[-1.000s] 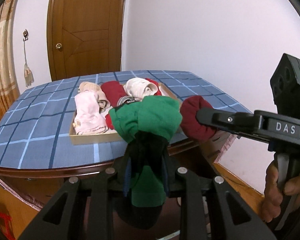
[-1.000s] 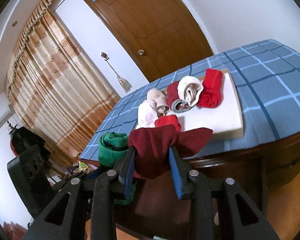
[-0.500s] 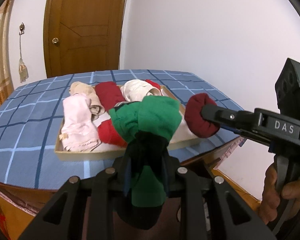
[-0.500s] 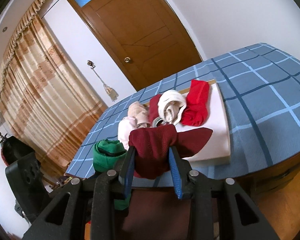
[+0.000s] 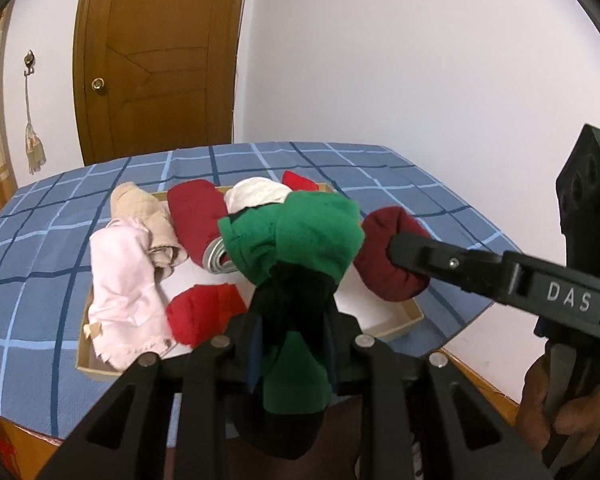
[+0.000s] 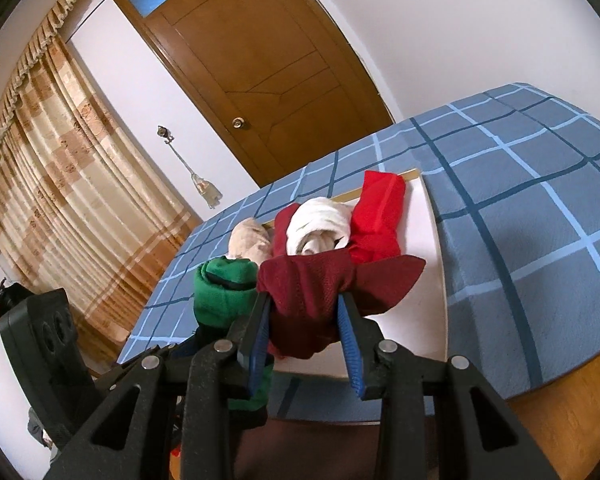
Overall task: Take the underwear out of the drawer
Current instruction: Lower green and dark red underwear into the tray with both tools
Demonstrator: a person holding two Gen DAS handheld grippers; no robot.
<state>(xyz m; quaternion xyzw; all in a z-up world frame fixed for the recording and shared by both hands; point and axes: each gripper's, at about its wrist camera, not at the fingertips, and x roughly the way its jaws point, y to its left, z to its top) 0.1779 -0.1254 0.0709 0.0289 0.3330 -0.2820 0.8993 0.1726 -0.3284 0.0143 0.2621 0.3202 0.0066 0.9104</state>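
Observation:
My left gripper (image 5: 294,300) is shut on a green underwear (image 5: 300,232) with a black waistband, bunched above its fingers. Beside it on the right, my right gripper (image 5: 396,246) is shut on a dark red underwear (image 5: 384,256). In the right wrist view the dark red underwear (image 6: 312,284) is pinched between the blue pads of the right gripper (image 6: 304,308), with the green underwear (image 6: 224,292) to its left. Both hang over the near end of a shallow wooden drawer (image 5: 404,320). It holds pink (image 5: 120,280), beige (image 5: 144,216), white (image 5: 256,194) and red (image 5: 204,312) rolled garments.
The drawer (image 6: 440,240) lies on a table with a blue checked cloth (image 5: 40,240), whose rounded edge is close below me. A brown door (image 5: 156,60) and white wall stand behind, a curtain (image 6: 60,160) to the left. A person's hand (image 5: 560,412) grips the right handle.
Both grippers have moved in closer to the table, so the drawer looks larger and nearer. Each still holds its garment, and neither jaw has changed.

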